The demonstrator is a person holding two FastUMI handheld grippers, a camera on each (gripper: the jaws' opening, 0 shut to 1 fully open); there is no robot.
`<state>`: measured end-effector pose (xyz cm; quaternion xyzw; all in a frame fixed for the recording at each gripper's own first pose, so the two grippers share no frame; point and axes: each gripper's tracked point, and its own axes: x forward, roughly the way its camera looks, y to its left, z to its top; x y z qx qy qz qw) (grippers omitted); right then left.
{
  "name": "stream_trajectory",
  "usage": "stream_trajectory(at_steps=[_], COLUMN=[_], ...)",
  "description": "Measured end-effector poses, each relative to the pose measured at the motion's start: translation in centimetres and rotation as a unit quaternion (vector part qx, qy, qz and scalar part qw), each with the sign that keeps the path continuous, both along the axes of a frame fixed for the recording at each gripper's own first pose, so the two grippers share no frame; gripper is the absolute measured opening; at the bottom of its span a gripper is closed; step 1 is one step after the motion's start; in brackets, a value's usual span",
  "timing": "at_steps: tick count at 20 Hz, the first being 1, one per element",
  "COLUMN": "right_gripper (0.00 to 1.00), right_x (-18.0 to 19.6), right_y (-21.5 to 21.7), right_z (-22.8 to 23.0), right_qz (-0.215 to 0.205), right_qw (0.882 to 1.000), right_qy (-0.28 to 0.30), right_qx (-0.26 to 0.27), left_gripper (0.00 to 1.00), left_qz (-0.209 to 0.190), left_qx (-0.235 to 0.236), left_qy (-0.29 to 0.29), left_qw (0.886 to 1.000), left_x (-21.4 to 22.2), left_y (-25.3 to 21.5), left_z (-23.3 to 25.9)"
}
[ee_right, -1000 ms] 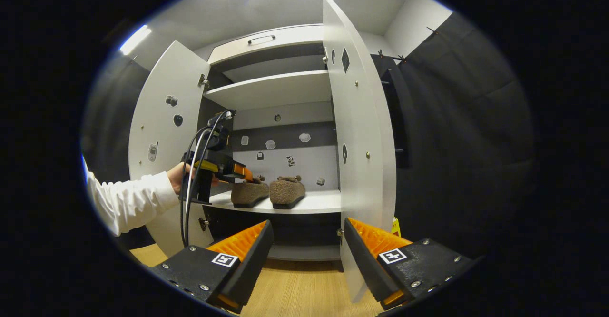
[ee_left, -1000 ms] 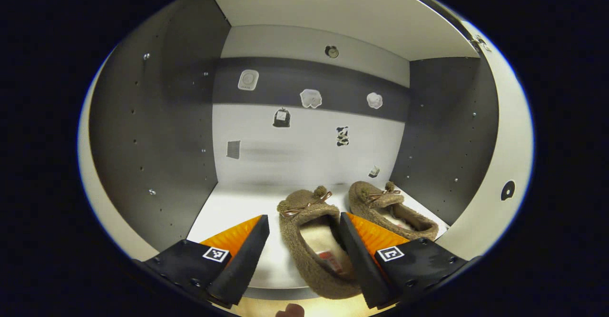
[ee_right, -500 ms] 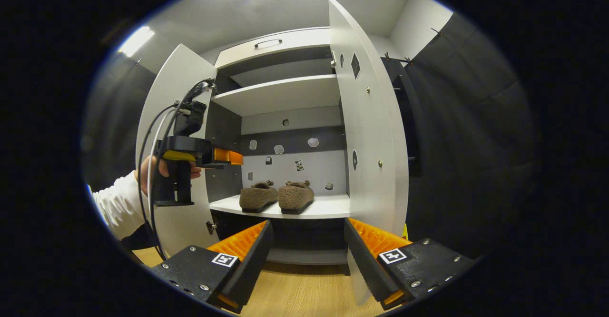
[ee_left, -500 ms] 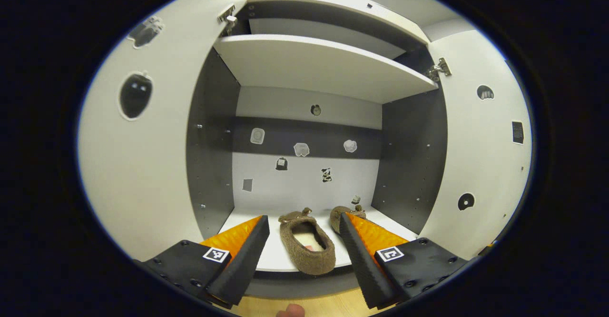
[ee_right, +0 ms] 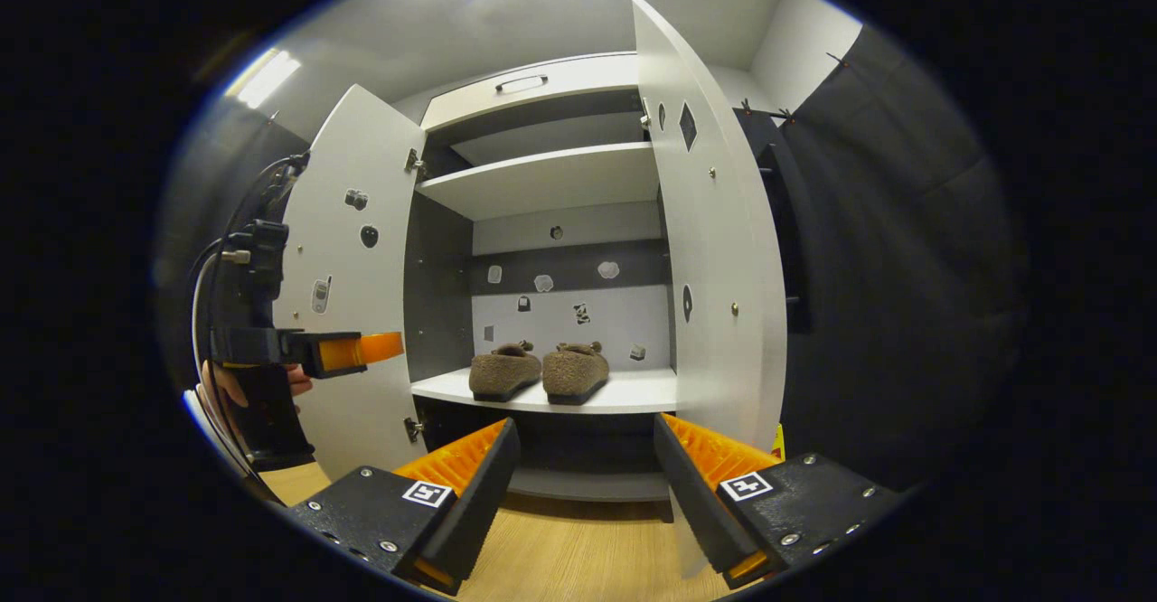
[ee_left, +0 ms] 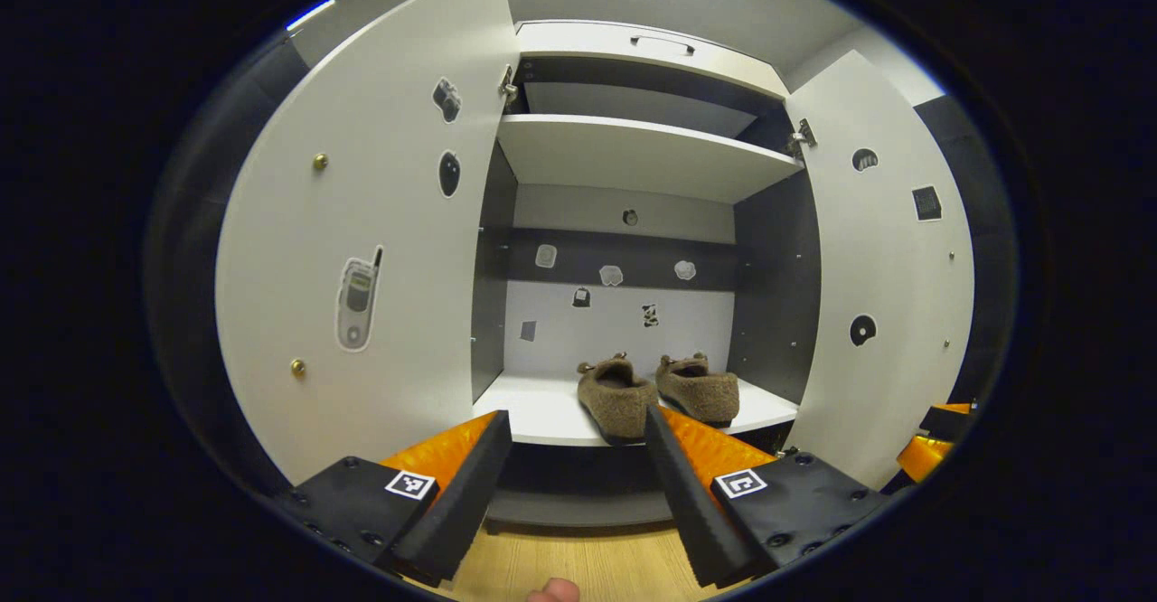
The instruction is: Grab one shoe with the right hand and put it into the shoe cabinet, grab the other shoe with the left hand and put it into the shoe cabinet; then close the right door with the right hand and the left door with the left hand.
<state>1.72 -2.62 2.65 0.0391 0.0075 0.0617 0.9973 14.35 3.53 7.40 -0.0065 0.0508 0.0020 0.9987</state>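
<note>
In the left gripper view my left claw (ee_left: 577, 475) sits nearest, at 6 o'clock, released, its two fingers spread with nothing between them. Under it runs the wooden floor (ee_left: 578, 566). Just past the fingertips is the front edge of the shoe cabinet's lower shelf (ee_left: 533, 412). On that shelf, toward 5 o'clock from the middle of the view, stand the two shoes: the left shoe (ee_left: 616, 399) a little nearer the edge, the right shoe (ee_left: 698, 389) just beside it, both upright with their heels toward me. The left door (ee_left: 362, 240) stands swung wide at 9 o'clock, stickers on its inner face, and the right door (ee_left: 881, 277) stands swung wide at 3 o'clock. Beyond the shoes is the back panel (ee_left: 624, 313) with small stickers, and above it, at 12 o'clock, the upper shelf (ee_left: 633, 145).

In the right gripper view my right claw (ee_right: 586, 480) is at 6 o'clock, also released and holding nothing, over the same floor. At 9 o'clock a hand (ee_right: 221, 385) holds my left claw, well clear of the cabinet and in front of the left door. Farther in, near the centre, both shoes rest side by side on the lower shelf, touching or nearly so. The right door stands edge-on at 1 o'clock, wide of the opening.
</note>
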Motion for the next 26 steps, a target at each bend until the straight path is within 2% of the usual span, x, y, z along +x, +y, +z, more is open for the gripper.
stream_trajectory(at_steps=[4,9,13,14,16,18,19,20,23,26], right_gripper=[0.92,0.92,0.92,0.92,0.92,0.92,0.92,0.92,0.92,0.92], right_x=[-0.4,-1.4,-1.9,-2.0,-2.0,-1.9,-1.5,-1.1,0.9,2.3], right_y=[-0.1,-3.7,-10.9,-12.8,-16.5,-18.8,-19.4,-19.9,-20.5,-19.7], right_z=[0.0,1.7,5.2,6.7,9.2,10.4,11.4,11.8,13.0,13.4], right_qz=[0.001,-0.026,-0.09,-0.11,-0.15,-0.182,-0.193,-0.198,-0.201,-0.181], right_qw=[1.0,1.0,0.996,0.993,0.986,0.979,0.977,0.976,0.976,0.98], right_qy=[0.005,0.0,-0.025,-0.045,-0.069,-0.075,-0.077,-0.073,-0.076,-0.076], right_qx=[0.004,0.001,0.006,-0.002,-0.027,-0.046,-0.049,-0.051,-0.047,-0.039], left_gripper=[0.99,0.96,0.94,0.99,0.96,0.99,0.97,0.99,0.97,0.97], left_qz=[0.009,0.007,0.01,0.003,-0.006,-0.006,-0.004,-0.003,0.002,0.005], left_qx=[0.003,0.013,-0.008,-0.011,-0.008,0.001,0.003,0.002,0.002,0.001], left_qy=[0.003,0.005,0.016,0.003,-0.01,-0.004,-0.005,-0.006,-0.008,0.0], left_qw=[1.0,1.0,1.0,1.0,1.0,1.0,1.0,1.0,1.0,1.0], left_x=[-2.1,-4.5,-6.1,-6.3,-6.9,-7.1,-7.3,-7.4,-7.6,-7.6], left_y=[0.0,-0.7,-1.3,-1.6,-1.9,-1.7,-1.6,-1.5,-1.3,-1.2], left_z=[-1.2,-2.4,-3.8,-3.6,-3.7,-4.4,-4.3,-4.2,-4.2,-4.8])
